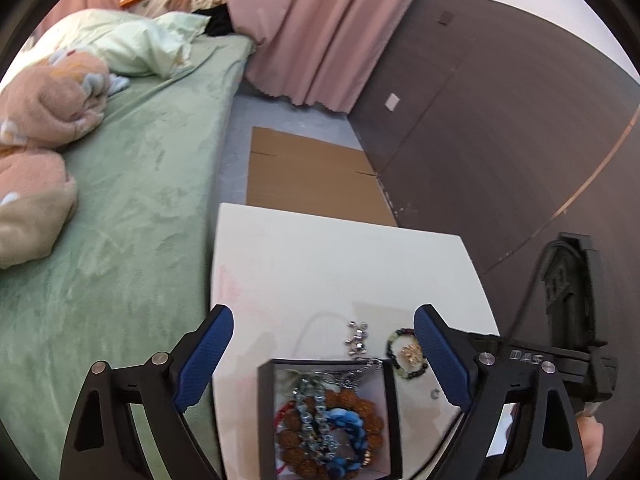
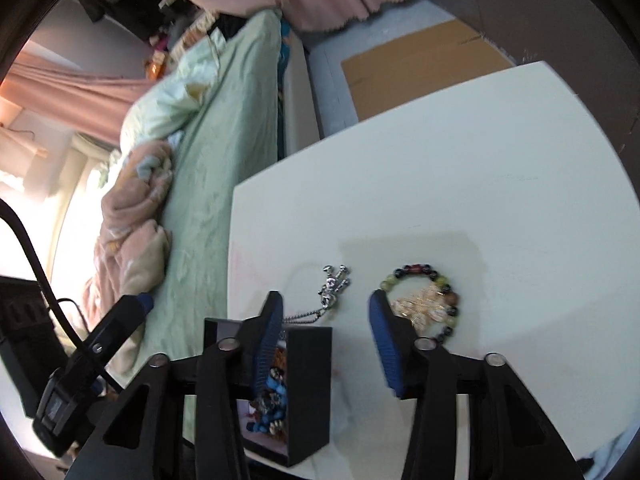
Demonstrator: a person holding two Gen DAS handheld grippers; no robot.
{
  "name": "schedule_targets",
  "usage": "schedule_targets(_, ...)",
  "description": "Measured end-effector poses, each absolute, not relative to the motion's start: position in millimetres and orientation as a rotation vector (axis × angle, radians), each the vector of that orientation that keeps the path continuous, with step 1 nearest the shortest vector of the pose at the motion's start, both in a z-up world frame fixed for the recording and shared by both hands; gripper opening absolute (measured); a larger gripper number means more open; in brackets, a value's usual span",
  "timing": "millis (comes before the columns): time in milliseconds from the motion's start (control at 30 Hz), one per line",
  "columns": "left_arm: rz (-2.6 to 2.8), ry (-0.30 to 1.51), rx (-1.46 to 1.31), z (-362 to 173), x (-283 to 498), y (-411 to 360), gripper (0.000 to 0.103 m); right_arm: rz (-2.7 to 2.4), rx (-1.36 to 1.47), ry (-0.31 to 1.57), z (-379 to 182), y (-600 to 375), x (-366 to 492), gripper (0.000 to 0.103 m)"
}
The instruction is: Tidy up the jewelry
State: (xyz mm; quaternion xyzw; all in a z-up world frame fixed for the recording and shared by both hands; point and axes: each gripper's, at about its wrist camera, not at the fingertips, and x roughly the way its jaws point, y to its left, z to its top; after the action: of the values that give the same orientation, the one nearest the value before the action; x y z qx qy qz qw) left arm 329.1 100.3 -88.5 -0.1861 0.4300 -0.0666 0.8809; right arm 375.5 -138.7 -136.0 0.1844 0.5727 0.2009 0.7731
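A black open box (image 1: 390,420) at the near edge of the white table (image 1: 320,264) holds several bead bracelets, brown, blue and silver. Past it lie a silver pendant (image 1: 357,338) on a thin chain and a multicoloured bead bracelet (image 1: 394,350) around a gold ornament (image 1: 412,354). My left gripper (image 1: 323,311) hovers open and wide above the box, gripping nothing. My right gripper (image 2: 325,295) stands open over the box's (image 2: 310,384) far corner, with the pendant (image 2: 334,284) just ahead between its tips and the bracelet (image 2: 448,292) beside its right finger. The chain runs back toward the box.
A bed with a green sheet (image 1: 120,208) and pink blankets (image 1: 48,100) borders the table's left side. Flat cardboard (image 1: 312,176) lies on the floor beyond the table, below pink curtains (image 1: 320,28). A dark wall panel (image 1: 500,128) runs along the right.
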Motion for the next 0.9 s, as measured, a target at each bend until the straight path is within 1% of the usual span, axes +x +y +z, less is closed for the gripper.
schedule_targets(400,-0.088,0.915,-0.481,-97,330,146,0.091,0.336,0.190,1.380,-177,-90,398,0.036)
schedule_targets(533,-0.081,0.919,-0.495,-99,329,152,0.091,0.317,0.146,1.421,-185,-83,401,0.036)
schedule_targets(733,-0.086,0.909,-0.532,-96,329,159,0.091,0.304,0.023,1.473,-182,-70,407,0.036)
schedule_targets(800,-0.088,0.901,-0.533,-93,327,160,0.091,0.297,-0.048,1.487,-181,-65,407,0.029)
schedule_targets(833,-0.089,0.897,-0.535,-92,326,161,0.091,0.289,-0.085,1.491,-181,-62,406,0.028)
schedule_targets(867,-0.091,0.893,-0.538,-91,325,161,0.091,0.289,-0.096,1.497,-181,-62,407,0.025)
schedule_targets(900,-0.092,0.889,-0.542,-90,324,162,0.091,0.291,-0.105,1.506,-180,-61,407,0.016)
